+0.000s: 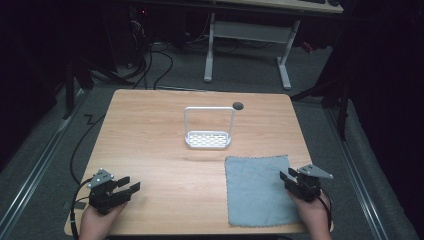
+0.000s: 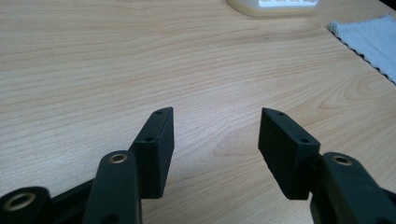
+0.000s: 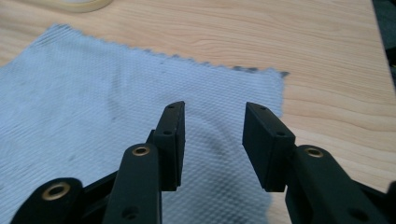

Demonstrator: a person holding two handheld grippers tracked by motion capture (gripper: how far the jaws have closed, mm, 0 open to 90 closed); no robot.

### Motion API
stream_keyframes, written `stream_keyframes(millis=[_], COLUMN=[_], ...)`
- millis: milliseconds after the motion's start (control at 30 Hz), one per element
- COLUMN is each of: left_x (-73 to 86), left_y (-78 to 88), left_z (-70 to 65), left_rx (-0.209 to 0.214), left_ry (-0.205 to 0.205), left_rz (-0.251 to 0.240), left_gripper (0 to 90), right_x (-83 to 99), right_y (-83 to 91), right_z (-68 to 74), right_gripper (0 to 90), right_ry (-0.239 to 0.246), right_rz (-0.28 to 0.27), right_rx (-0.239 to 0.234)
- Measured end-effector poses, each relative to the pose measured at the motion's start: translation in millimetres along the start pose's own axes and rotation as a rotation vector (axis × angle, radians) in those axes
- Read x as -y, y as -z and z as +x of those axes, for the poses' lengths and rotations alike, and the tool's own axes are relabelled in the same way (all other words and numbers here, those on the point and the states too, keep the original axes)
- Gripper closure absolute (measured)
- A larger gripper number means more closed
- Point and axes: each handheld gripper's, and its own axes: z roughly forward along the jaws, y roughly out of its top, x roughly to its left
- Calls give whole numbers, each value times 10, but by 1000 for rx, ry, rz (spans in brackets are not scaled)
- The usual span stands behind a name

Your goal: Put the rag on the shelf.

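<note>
A grey-blue cloth (image 1: 256, 190) lies flat on the wooden table (image 1: 165, 150) at the front right. My right gripper (image 1: 287, 176) hovers over the cloth's right edge, open, with nothing between its jaws; in the right gripper view the cloth (image 3: 93, 102) spreads under the right gripper (image 3: 214, 112). My left gripper (image 1: 130, 183) stays low at the table's front left, open and empty, over bare wood (image 2: 140, 70) in the left gripper view. A white rack with a tall wire handle (image 1: 208, 137) stands mid-table.
A small dark hole (image 1: 238, 105) sits near the table's far edge, right of the rack's handle. Cables trail off the table's left side (image 1: 80, 150). A white desk frame (image 1: 245, 45) stands on the floor beyond. The cloth's corner (image 2: 369, 37) shows in the left gripper view.
</note>
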Motion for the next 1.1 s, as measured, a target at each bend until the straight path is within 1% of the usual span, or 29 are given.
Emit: stream_keyframes(millis=[67, 167, 233, 300, 333, 367, 400, 433, 467, 500, 533, 567, 600, 633, 667, 700, 733, 767, 833, 867, 967, 1000, 1033, 1100], left_x=[0, -2, -3, -7, -7, -7, -3, 0, 2, 3, 3, 4, 4, 2, -1, -2, -2, -4, -2, -1, -3, -3, -13, -27], left_y=[8, 13, 9, 2, 1, 1, 7, 13, 20, 24, 24, 28, 31, 33, 30, 26, 26, 8, -5, -9, -26, -26, -47, -89], left_z=[-19, -22, -18, -4, 0, 0, 1, 1, 1, 1, 1, -4, -8, -14, -31, -35, -35, -54, -69, -77, -115, -115, -180, -274], left_rx=[-1, -1, -3, -1, 0, 0, -3, -4, -2, 1, 1, -4, -6, -4, -3, 1, 1, 5, 5, 4, 19, 19, 33, 57], left_ry=[-5, -5, -4, 4, 6, 6, 4, 4, 5, 4, 4, 2, -1, -5, -11, -15, -15, -24, -30, -34, -35, -35, -58, -80], left_rz=[-2, -8, -10, -10, -13, -13, -17, -17, -16, -16, -16, -17, -18, -15, -14, -13, -13, -2, 6, 9, 15, 15, 26, 39], left_gripper=[461, 461, 460, 460, 460, 461, 466, 472, 488, 510, 521, 521, 536, 556, 593, 609, 626, 637, 656, 664, 687, 691, 697, 706], right_x=[2, 5, 9, 12, 13, 13, 3, -4, -14, -21, -21, -28, -34, -35, -17, -8, -8, 10, 30, 36, 14, 14, -11, -38], right_y=[-4, -11, -2, 3, 13, 13, 40, 57, 77, 96, 96, 108, 113, 106, 62, 25, 25, -53, -118, -134, -168, -168, -200, -241], right_z=[55, 62, 65, 56, 64, 64, 97, 134, 186, 255, 255, 313, 413, 487, 614, 658, 658, 725, 802, 827, 921, 921, 1022, 1128], right_gripper=[586, 582, 581, 581, 582, 582, 620, 660, 757, 874, 874, 900, 900, 900, 900, 900, 900, 900, 900, 900, 900, 900, 900, 900], right_ry=[23, 17, 5, 12, 0, 0, 3, 5, 17, 41, 41, 64, 89, 103, 125, 140, 140, 143, 162, 176, 183, 183, 199, 218], right_rz=[1, -1, 2, -6, -7, -7, -17, -24, -28, -35, -35, -33, -27, -15, 21, 43, 43, 86, 135, 132, 129, 129, 124, 116], right_rx=[-2, -11, -12, -16, -21, -21, -39, -58, -79, -97, -97, -108, -135, -161, -202, -218, -218, -245, -257, -256, -278, -278, -293, -314])
